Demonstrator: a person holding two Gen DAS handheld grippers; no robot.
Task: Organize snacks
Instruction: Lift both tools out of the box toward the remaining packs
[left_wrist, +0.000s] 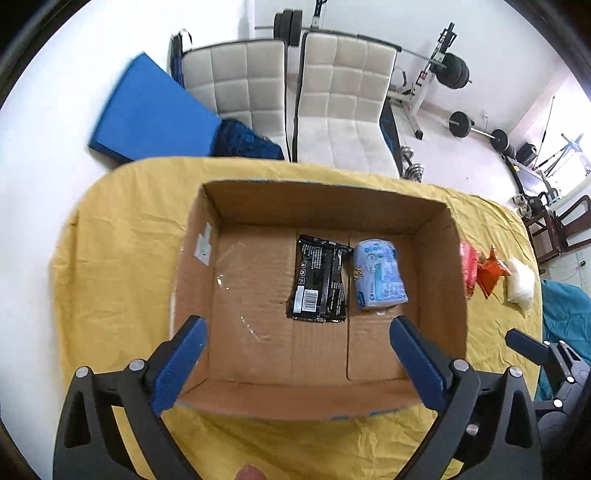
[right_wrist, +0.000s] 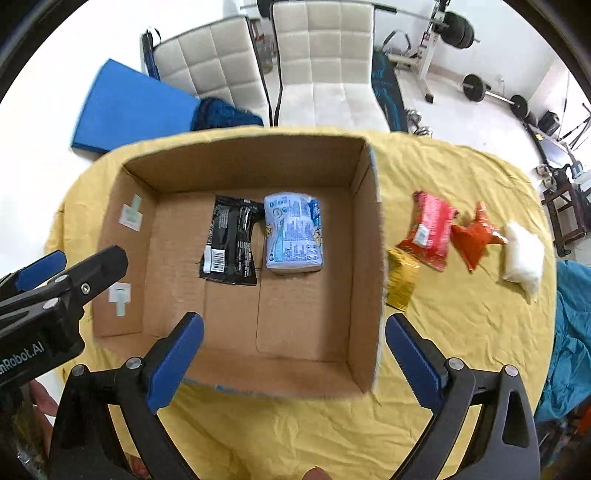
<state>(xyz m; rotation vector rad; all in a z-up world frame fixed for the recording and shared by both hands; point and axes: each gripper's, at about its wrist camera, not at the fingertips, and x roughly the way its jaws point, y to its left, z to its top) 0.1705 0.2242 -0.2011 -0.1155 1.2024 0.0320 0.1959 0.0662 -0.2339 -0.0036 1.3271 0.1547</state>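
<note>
both tongs gaping empty, right gripper nearer the yellow packet at two o'clock, long axis running twelve-to-six, left gripper over the box

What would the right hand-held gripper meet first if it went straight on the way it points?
Probably the bare floor of the cardboard box: the open right hand-held gripper straddles its right wall, aimed near the light blue packet. Depth is unclear.
</note>
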